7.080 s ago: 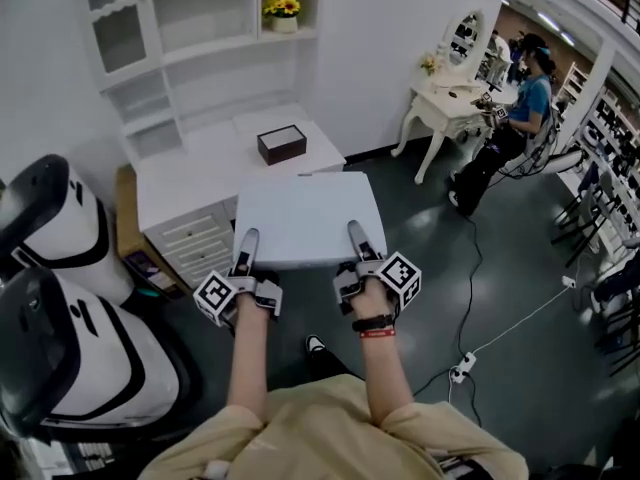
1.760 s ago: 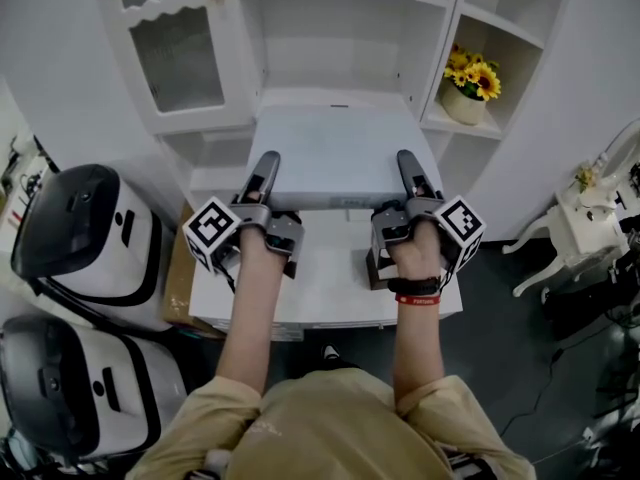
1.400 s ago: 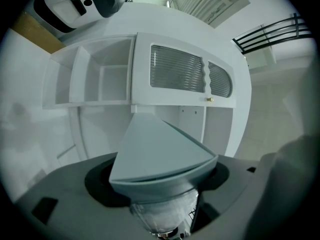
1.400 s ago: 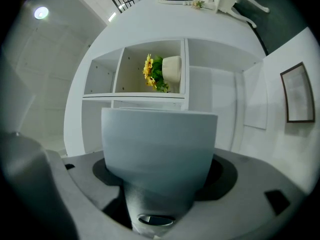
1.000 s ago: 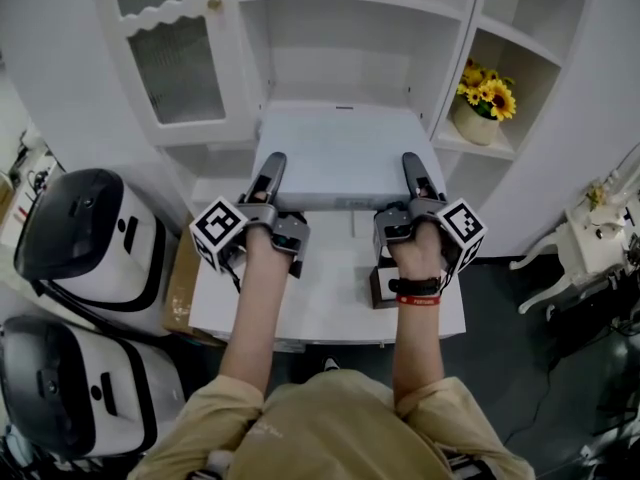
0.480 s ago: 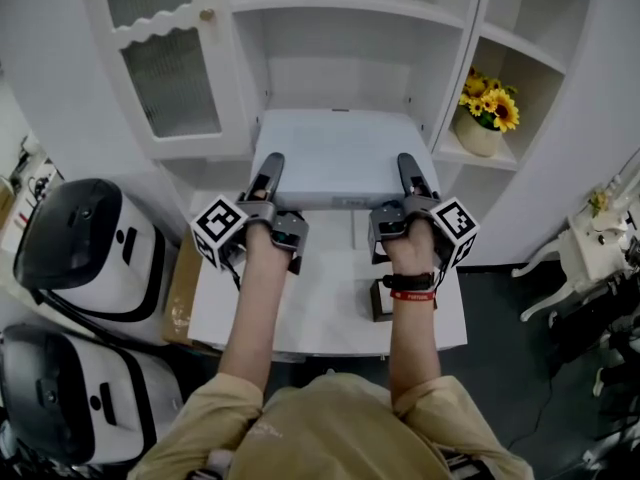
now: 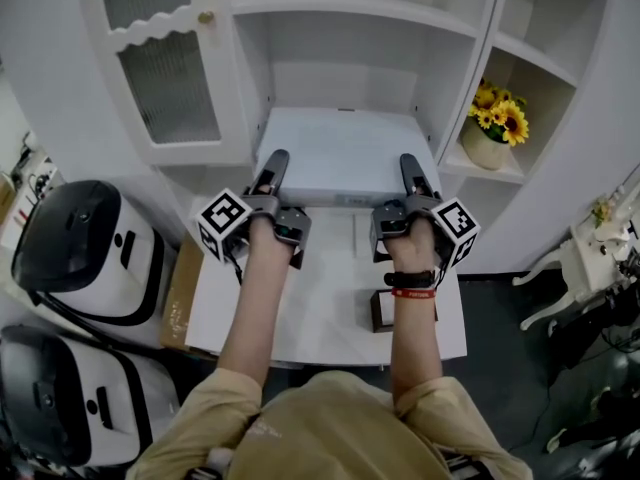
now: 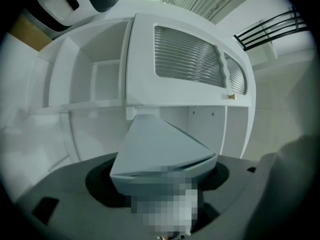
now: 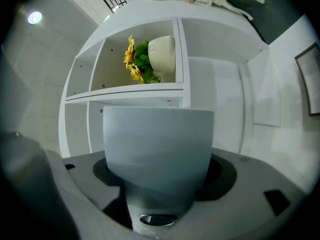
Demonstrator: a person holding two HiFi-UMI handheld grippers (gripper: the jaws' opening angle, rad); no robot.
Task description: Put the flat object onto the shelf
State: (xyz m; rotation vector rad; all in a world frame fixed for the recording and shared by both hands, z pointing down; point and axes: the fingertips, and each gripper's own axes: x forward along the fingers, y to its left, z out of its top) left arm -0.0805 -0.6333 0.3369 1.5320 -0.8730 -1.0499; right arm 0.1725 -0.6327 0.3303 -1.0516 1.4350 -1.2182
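Note:
The flat object (image 7: 345, 153) is a pale grey-white slab held level by its near edge. Its far end reaches into the middle opening of the white shelf unit (image 7: 345, 80). My left gripper (image 7: 277, 163) is shut on its near left part and my right gripper (image 7: 410, 166) on its near right part, one jaw of each lying on top. In the left gripper view the flat object (image 8: 160, 151) fills the space between the jaws, with the shelf opening behind it. The right gripper view shows the flat object (image 9: 160, 144) clamped the same way.
A pot of sunflowers (image 7: 492, 130) stands in the right compartment, also seen as the pot (image 9: 156, 54). A ribbed glass door (image 7: 165, 68) closes the left compartment. A small dark box (image 7: 380, 311) lies on the white desk (image 7: 320, 303). Black-and-white machines (image 7: 80, 238) stand at left.
Both grippers carried the flat object forward, deeper into the middle shelf opening. The dark box on the desk now lies further behind my right wrist.

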